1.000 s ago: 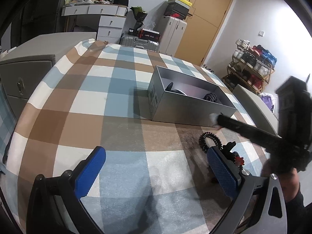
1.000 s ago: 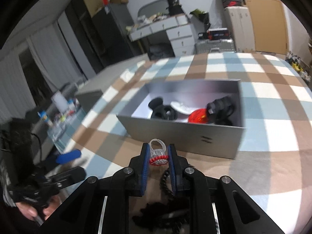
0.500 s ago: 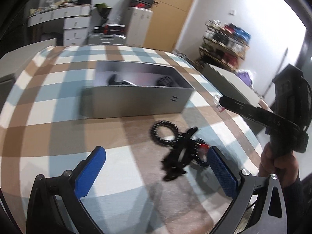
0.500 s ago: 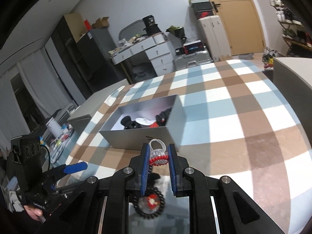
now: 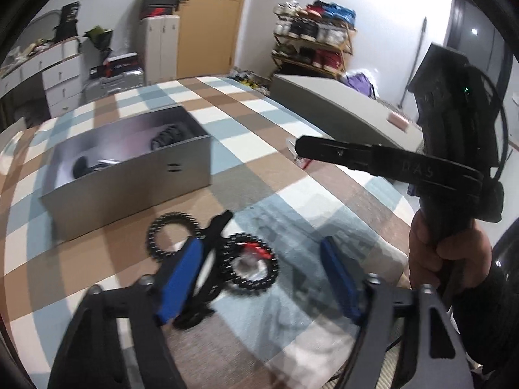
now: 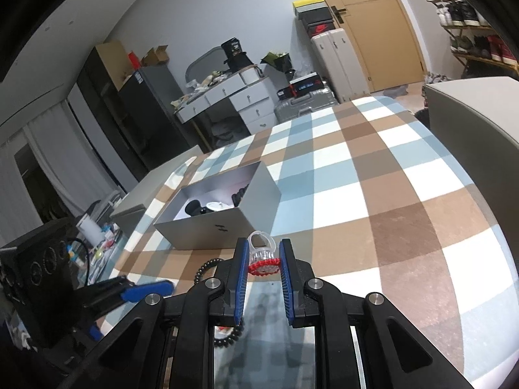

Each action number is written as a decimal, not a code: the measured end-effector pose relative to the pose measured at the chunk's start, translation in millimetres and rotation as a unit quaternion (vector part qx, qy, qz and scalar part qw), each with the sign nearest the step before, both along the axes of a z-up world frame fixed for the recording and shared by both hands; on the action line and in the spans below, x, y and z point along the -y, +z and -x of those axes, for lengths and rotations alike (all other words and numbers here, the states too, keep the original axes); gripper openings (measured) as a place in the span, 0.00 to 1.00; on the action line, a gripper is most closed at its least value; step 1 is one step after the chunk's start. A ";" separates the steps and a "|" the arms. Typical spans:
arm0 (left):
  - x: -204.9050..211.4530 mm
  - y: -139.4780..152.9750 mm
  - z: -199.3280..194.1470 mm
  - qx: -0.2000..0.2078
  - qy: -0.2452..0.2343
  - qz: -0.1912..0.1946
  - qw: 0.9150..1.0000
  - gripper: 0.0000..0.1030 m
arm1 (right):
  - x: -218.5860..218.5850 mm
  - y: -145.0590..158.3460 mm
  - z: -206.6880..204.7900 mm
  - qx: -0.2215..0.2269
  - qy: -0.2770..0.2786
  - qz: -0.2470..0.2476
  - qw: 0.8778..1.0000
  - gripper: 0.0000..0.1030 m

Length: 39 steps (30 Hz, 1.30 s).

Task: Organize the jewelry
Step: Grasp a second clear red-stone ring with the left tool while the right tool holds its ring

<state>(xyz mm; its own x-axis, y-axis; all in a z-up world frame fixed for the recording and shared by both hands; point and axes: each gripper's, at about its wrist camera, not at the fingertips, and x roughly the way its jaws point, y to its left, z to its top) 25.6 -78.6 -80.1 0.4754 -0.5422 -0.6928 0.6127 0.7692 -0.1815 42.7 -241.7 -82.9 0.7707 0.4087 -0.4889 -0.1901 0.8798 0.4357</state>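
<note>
My right gripper [image 6: 263, 261] is shut on a clear plastic ring with a red beaded top [image 6: 262, 253], held above the checked tablecloth. It shows from the side in the left wrist view [image 5: 296, 149]. My left gripper [image 5: 259, 265] is open, low over the cloth, above a black beaded bracelet [image 5: 249, 264] with a red piece inside and a black hair clip [image 5: 211, 243]. A second black bracelet [image 5: 172, 236] lies just beyond. The grey open box [image 5: 129, 181] holds several dark items; it also shows in the right wrist view [image 6: 223, 214].
The checked tablecloth [image 6: 373, 194] covers the table. A grey cabinet [image 5: 340, 110] stands beyond the table's right edge in the left wrist view. A shoe rack [image 5: 314, 45], drawers [image 6: 240, 103] and a door stand at the room's back.
My left gripper swung right and down until its fingers straddle the bracelets and clip. My right gripper drew up and back from the box, still shut on the ring.
</note>
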 end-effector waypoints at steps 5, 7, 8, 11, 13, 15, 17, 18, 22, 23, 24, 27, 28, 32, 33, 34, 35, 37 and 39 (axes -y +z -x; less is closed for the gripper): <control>13.2 -6.7 -3.6 -0.013 -0.017 -0.012 1.000 0.37 | 10.0 -4.1 2.7 -0.003 -0.006 -0.010 1.000 0.17; 16.5 -9.1 -5.5 -0.017 -0.016 -0.021 1.000 0.37 | 13.4 -6.1 3.0 -0.004 -0.007 -0.015 1.000 0.18; 17.7 -9.6 -5.6 -0.018 -0.015 -0.023 0.999 0.37 | 14.8 -6.6 3.4 -0.004 -0.009 -0.016 1.000 0.18; 19.8 -11.3 -6.3 -0.020 -0.009 -0.036 0.999 0.37 | 17.5 -6.3 6.0 -0.002 -0.009 -0.022 1.000 0.18; 20.8 -12.5 -6.2 -0.018 -0.006 -0.043 0.999 0.37 | 18.6 -5.9 6.7 0.000 -0.010 -0.023 1.000 0.18; 21.2 -12.8 -3.9 -0.009 -0.004 -0.049 0.999 0.35 | 18.9 -5.6 7.0 0.003 -0.009 -0.025 1.000 0.18; 22.5 -15.8 -2.5 -0.004 -0.005 -0.057 0.998 0.24 | 19.0 -5.6 6.8 0.004 -0.008 -0.025 1.000 0.18; 23.4 -18.8 -3.4 -0.009 -0.003 -0.062 0.998 0.21 | 18.6 -5.4 7.0 0.005 -0.006 -0.026 1.000 0.18; 20.8 -20.9 -3.1 -0.003 0.004 -0.066 0.998 0.16 | 19.8 -5.5 7.6 0.007 -0.007 -0.029 1.000 0.18; 20.0 -21.0 -2.9 -0.002 0.004 -0.064 0.998 0.16 | 20.0 -5.3 8.0 0.008 -0.007 -0.030 0.999 0.18; 19.5 -21.0 -2.7 -0.002 0.004 -0.063 0.998 0.15 | 20.1 -5.0 8.2 0.009 -0.007 -0.031 0.999 0.18; 19.9 -20.8 -2.7 -0.002 0.007 -0.065 0.998 0.13 | 20.0 -4.8 8.8 0.010 -0.008 -0.031 0.999 0.18; 19.8 -20.4 -3.2 -0.003 0.008 -0.064 0.998 0.13 | 20.2 -4.7 8.8 0.010 -0.009 -0.031 0.999 0.18; 14.5 -12.3 -2.6 -0.002 0.015 -0.043 0.999 0.13 | 19.5 -4.3 9.3 0.009 -0.007 -0.032 0.999 0.18; 13.5 -8.7 -1.7 0.001 0.015 -0.037 0.999 0.13 | 18.5 -3.8 9.8 0.010 -0.007 -0.031 0.999 0.18; 12.4 -5.7 -1.2 0.003 0.014 -0.031 0.999 0.13 | 17.7 -3.4 9.9 0.010 -0.007 -0.031 0.999 0.18; 11.5 -2.8 -0.2 0.006 0.013 -0.026 1.000 0.13 | 17.0 -3.0 9.8 0.009 -0.006 -0.031 0.999 0.18; 9.2 5.1 2.3 0.015 0.014 -0.017 1.000 0.13 | 14.5 -1.3 10.1 0.010 -0.005 -0.030 0.999 0.18; 7.7 10.5 3.0 0.024 0.018 -0.011 0.999 0.13 | 11.7 1.0 9.9 0.011 -0.003 -0.030 0.999 0.18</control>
<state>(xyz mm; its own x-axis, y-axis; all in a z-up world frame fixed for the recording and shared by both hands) 22.6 -86.3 -69.6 0.5273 -0.5092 -0.6802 0.5930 0.7939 -0.1346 32.8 -253.4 -81.9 0.7831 0.4325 -0.4469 -0.1958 0.8535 0.4829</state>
